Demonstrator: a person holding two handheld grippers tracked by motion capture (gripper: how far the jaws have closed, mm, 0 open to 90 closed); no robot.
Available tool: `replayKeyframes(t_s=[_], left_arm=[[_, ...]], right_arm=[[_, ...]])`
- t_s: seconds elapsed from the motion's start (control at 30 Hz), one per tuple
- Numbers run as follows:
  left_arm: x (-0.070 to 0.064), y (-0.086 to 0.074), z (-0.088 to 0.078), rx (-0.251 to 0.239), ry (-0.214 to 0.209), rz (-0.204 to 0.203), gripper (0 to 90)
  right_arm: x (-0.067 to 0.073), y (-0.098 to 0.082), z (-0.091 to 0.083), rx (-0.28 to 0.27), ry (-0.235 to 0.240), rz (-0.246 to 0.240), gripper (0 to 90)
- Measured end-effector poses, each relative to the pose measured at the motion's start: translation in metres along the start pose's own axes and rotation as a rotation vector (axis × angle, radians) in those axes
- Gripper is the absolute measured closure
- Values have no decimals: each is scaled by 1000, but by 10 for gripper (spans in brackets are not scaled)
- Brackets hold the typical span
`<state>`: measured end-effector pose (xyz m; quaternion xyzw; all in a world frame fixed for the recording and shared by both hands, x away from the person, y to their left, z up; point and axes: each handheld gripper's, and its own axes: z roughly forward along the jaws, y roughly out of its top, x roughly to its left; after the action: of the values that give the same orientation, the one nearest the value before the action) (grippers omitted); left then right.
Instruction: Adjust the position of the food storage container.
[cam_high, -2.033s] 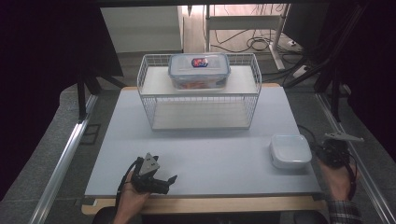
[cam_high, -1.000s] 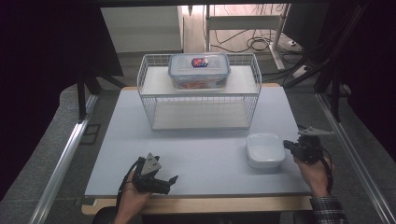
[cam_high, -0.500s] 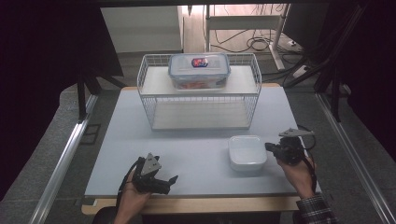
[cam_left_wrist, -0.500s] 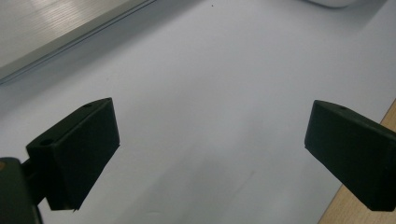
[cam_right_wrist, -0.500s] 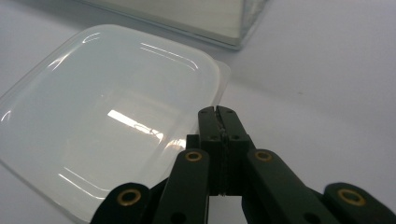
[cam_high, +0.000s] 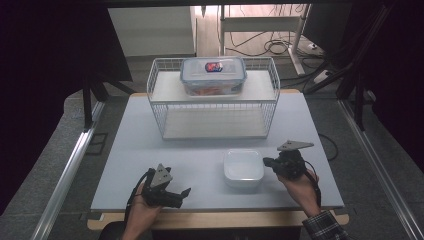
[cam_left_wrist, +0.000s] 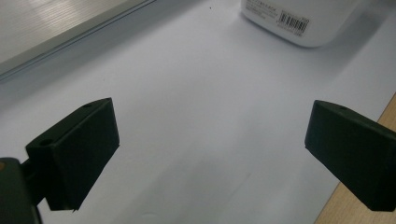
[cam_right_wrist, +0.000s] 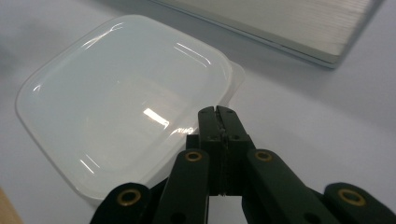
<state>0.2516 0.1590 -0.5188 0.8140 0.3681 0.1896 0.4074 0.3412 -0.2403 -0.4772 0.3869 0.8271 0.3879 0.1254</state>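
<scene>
- White tabletop (cam_high: 200, 150) is bordered by a wooden edge on the person's side; dark floor and metal rails run along both flanks.
- White wire rack (cam_high: 215, 97) stands at the far middle of the board. On its upper shelf sits a clear lidded container (cam_high: 213, 75) with a red label on the lid.
- White square container (cam_high: 243, 167) lies on the board in front of the rack, slightly toward the rack's right end, with open surface between the two.
- Right gripper (cam_high: 270, 162) is just beside the white container's right edge, on the side away from the rack's centre. In the right gripper view its jaws are pressed together at the container's rim (cam_right_wrist: 219, 109); whether the rim is caught between them cannot be told.
- Left gripper (cam_high: 182, 192) rests in front of the rack's left end, near the board's front edge. Its jaws stand wide apart over bare board, holding nothing.
- Broad bare surface lies between the left gripper and the white container.
- Change: two seconds ago the white container sat well to the right, near the board's right edge; it and the right gripper have shifted leftward. The left gripper has not moved.
</scene>
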Motion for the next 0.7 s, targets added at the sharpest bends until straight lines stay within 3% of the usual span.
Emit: replayKeyframes(t_s=[0.7], left_arm=[[0, 0, 0, -3, -16, -20, 30]], right_arm=[[42, 20, 36, -3, 99, -62, 894]])
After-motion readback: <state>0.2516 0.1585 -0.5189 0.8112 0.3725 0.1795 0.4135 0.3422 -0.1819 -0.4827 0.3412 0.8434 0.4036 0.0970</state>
